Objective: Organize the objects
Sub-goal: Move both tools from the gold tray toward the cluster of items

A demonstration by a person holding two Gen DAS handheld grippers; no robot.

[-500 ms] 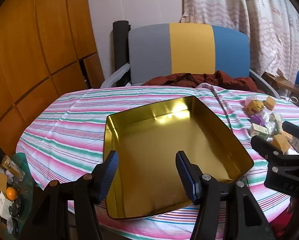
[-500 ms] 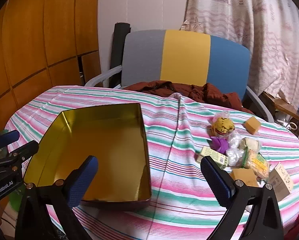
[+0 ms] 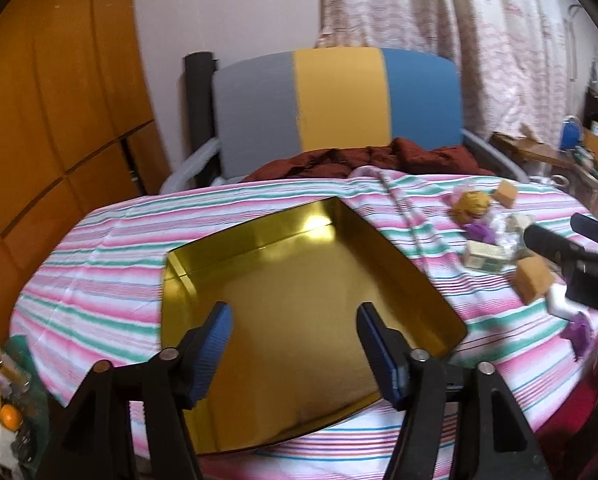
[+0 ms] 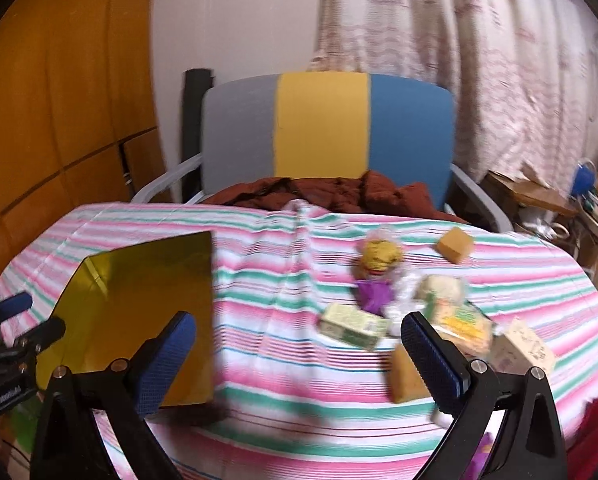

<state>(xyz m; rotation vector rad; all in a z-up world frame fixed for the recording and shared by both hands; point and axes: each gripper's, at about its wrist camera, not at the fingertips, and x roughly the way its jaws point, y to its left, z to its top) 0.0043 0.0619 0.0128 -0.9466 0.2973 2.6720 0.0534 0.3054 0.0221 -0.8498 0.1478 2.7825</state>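
Two grippers agape — left gripper (image 3: 293, 344) over gold tray (image 3: 283, 276), right gripper (image 4: 299, 354) near snacks (image 4: 419, 312).

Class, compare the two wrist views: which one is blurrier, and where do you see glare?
Right wrist view: strong motion blur smears the snack packets and striped tablecloth. Left wrist view: sharper, with a bright glare spot on the gold tin at its far wall. Both: fisheye bending at the edges.

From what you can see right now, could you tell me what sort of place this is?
Probably a lived-in home room: a round table under a pink-and-green striped tablecloth, a grey, yellow and blue chair with dark red clothing, and patterned curtains.
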